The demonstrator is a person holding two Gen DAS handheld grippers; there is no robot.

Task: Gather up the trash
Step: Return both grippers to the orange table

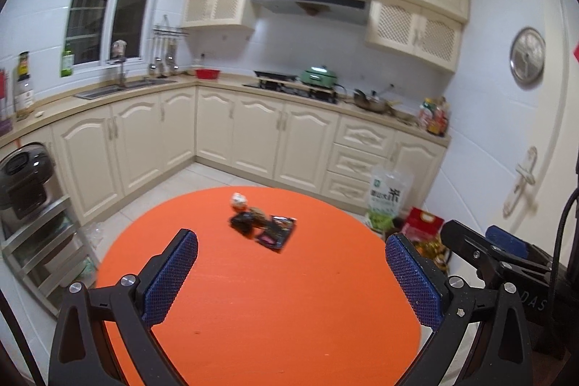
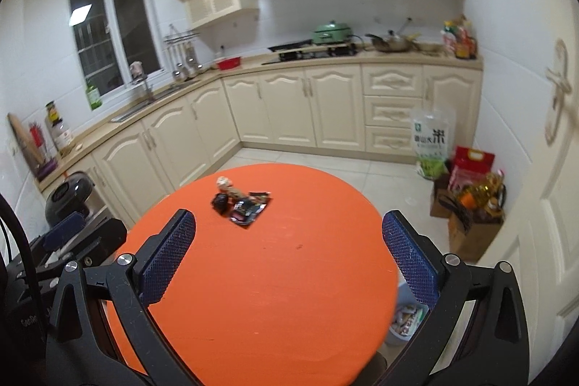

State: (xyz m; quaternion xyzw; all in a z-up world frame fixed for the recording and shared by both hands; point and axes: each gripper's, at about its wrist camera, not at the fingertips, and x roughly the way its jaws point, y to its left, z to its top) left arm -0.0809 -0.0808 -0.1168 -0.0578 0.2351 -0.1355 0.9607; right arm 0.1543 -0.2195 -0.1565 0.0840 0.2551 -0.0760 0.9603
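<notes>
A small pile of trash lies near the far side of the round orange table (image 1: 260, 306) (image 2: 275, 277): a flat dark snack wrapper (image 1: 275, 234) (image 2: 249, 209), a crumpled black wrapper (image 1: 241, 222) (image 2: 220, 201), a brownish scrap (image 1: 257, 213) and a whitish crumpled ball (image 1: 239, 200) (image 2: 223, 184). My left gripper (image 1: 291, 252) is open and empty, above the table's near half. My right gripper (image 2: 288, 230) is open and empty, also short of the pile. A bin with wrappers inside (image 2: 405, 317) stands on the floor under the table's right edge.
Cream kitchen cabinets (image 1: 253, 136) run along the back and left walls. A metal rack with a rice cooker (image 1: 25, 183) stands at the left. Bags and a box of bottles (image 2: 474, 205) sit on the floor by the white door (image 2: 542, 132) at the right.
</notes>
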